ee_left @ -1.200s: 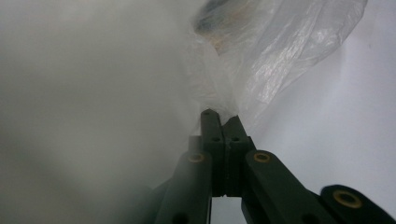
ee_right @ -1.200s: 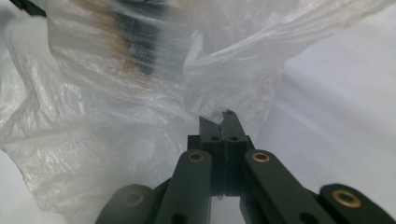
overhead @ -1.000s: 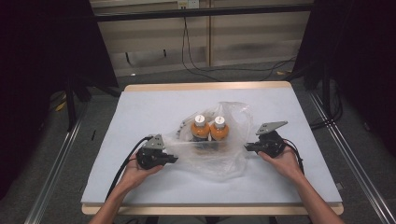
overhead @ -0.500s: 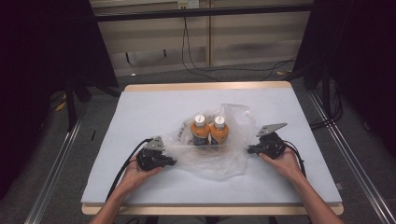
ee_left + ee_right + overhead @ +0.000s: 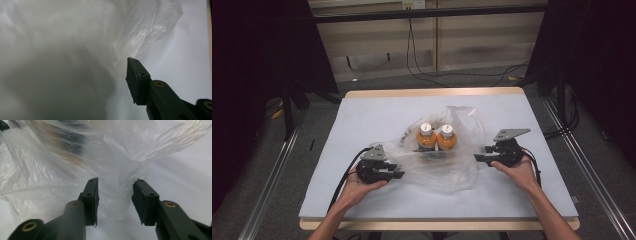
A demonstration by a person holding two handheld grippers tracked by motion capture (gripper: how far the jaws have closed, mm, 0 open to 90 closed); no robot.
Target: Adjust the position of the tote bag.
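Left hand (image 5: 362,181): comes in from the near edge, left of the bag, wrapped around the left gripper.
Left gripper (image 5: 398,175): low over the table at the bag's near-left corner, pointing right into the plastic. In the left gripper view one black jaw stands clear at the right and the bag's film clouds the space where the other would be, so I cannot tell how wide it is or whether it has hold of the plastic.
Table (image 5: 362,120): pale sheet on a wood-edged top; the bag sits near its middle.
Bag (image 5: 447,167): clear, thin, crumpled plastic, spread flat toward the near edge and bunched up around the bottles; it lies between the two grippers. In the right gripper view (image 5: 75,170) it is a rumpled heap just ahead of the jaws.
Bottles (image 5: 435,137): two, upright, side by side and touching, orange with white caps, inside the bag toward its far side.
Right gripper (image 5: 480,158): at the bag's right edge, pointing left at it. The right gripper view (image 5: 115,196) shows its jaws spread well apart with a fold of the bag lying in the gap, not pinched.
Right hand (image 5: 517,169): right of the bag, holding the right gripper, forearm running back to the near-right corner.
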